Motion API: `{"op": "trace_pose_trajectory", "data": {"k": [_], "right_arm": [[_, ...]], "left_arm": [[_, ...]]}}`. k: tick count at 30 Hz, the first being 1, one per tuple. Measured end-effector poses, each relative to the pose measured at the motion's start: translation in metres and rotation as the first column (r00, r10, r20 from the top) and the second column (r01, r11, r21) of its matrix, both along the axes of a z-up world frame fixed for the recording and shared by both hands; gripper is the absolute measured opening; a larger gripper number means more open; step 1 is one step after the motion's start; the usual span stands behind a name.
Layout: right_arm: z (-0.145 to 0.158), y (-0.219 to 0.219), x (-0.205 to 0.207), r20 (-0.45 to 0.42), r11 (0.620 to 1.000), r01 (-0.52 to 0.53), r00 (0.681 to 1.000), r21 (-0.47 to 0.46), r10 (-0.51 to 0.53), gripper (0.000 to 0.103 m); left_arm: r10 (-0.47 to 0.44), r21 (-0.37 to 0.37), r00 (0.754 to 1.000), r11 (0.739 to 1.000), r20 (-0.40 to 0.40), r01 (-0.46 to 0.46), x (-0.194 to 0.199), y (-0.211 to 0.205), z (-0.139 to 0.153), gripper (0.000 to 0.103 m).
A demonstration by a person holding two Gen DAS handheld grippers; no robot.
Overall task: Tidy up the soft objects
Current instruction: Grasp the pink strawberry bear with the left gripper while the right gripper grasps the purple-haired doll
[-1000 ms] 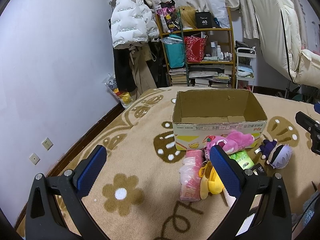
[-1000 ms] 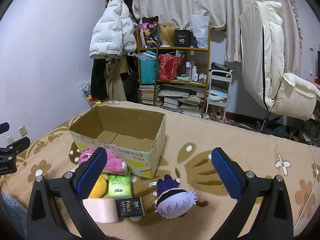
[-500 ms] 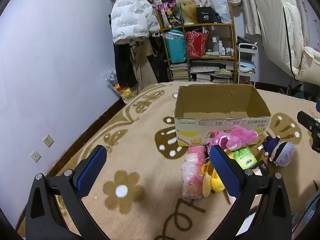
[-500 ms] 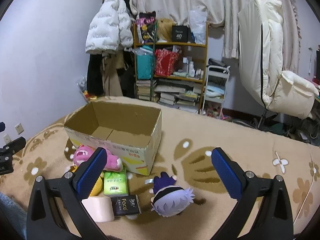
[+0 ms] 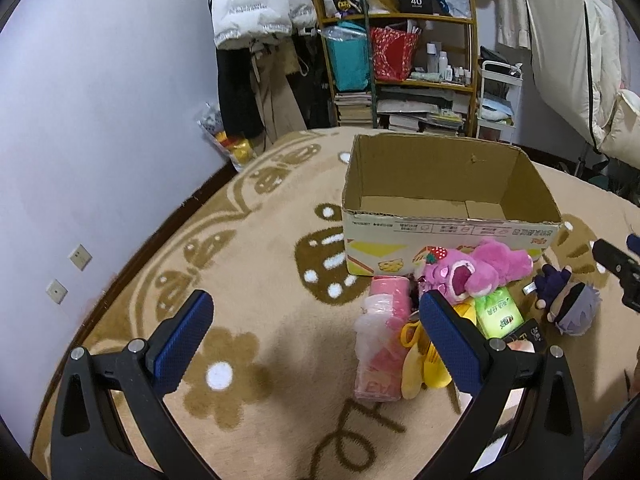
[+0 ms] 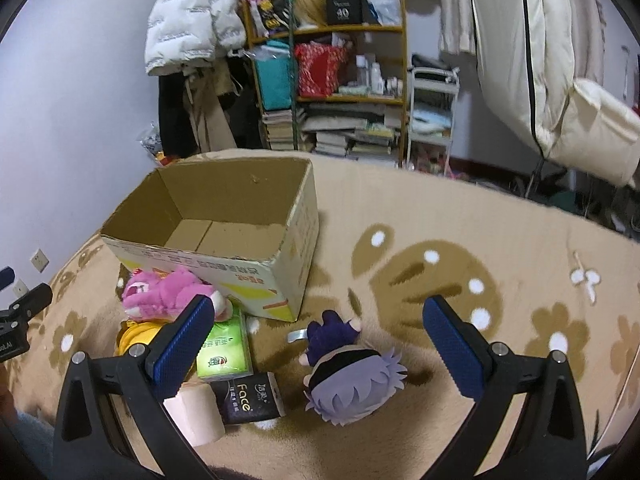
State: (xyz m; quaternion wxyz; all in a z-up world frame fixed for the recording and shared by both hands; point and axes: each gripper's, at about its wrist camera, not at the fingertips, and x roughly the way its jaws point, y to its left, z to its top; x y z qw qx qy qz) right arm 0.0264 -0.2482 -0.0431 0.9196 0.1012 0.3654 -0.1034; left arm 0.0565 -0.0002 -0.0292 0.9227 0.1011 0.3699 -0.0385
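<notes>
Listing by view, left wrist first:

- Left gripper (image 5: 316, 314): black frame, blue dimpled pads, fingers spread wide, nothing between them, poised above the carpet.
- Cardboard box (image 5: 448, 222): rectangular, corrugated, open-topped, inside bare; stands on the beige pile carpet (image 5: 248, 264) with brown flower motifs.
- Pink plush (image 5: 476, 270): fuzzy, lying against the box's near wall.
- Pink packet (image 5: 384, 340): crinkled plastic wrap, oblong, beside a yellow plush (image 5: 424, 364).
- Green tissue pack (image 5: 498, 316): glossy, just in front of the pink plush.
- Purple-haired doll (image 5: 568, 308): round head, to the right of the pile.

Right wrist view:

- Right gripper (image 6: 318, 316): same build, fingers wide apart, empty, above the doll (image 6: 348, 376), which lies face down.
- Box (image 6: 224, 240), pink plush (image 6: 168, 292) and green pack (image 6: 224, 350) to the left.
- Black tissue pack (image 6: 248, 398): marked "Face", touching a pale pink paper roll (image 6: 196, 414), cylindrical.
</notes>
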Motion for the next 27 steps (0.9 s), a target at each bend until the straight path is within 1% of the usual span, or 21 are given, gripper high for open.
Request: {"op": "trace_pose_trajectory", "data": {"k": [7, 14, 17, 22, 27], "right_arm": [[-0.018, -0.006, 0.018, -0.053, 0.999, 0.015, 0.999, 0.037, -0.013, 0.103], [-0.034, -0.008, 0.034, -0.120, 0.998, 0.006, 0.993, 0.058, 0.001, 0.103], [-0.042, -0.009, 0.039, -0.155, 0.998, 0.005, 0.988, 0.065, 0.005, 0.103], [-0.059, -0.015, 0.044, -0.211, 0.994, 0.017, 0.977, 0.108, 0.006, 0.103], [-0.078, -0.016, 0.052, -0.274, 0.992, 0.011, 0.962, 0.129, 0.025, 0.103]], "left_arm": [[-0.034, -0.022, 0.999, 0.999, 0.004, 0.034, 0.010, -0.012, -0.005, 0.102], [-0.104, -0.041, 0.994, 0.994, 0.022, 0.105, 0.020, -0.032, -0.008, 0.102], [-0.127, -0.037, 0.992, 0.991, 0.009, 0.127, 0.027, -0.043, -0.014, 0.102], [-0.167, -0.031, 0.986, 0.985, -0.019, 0.167, 0.037, -0.062, -0.026, 0.102], [-0.206, -0.028, 0.977, 0.978, -0.055, 0.205, 0.041, -0.078, -0.036, 0.102]]}}
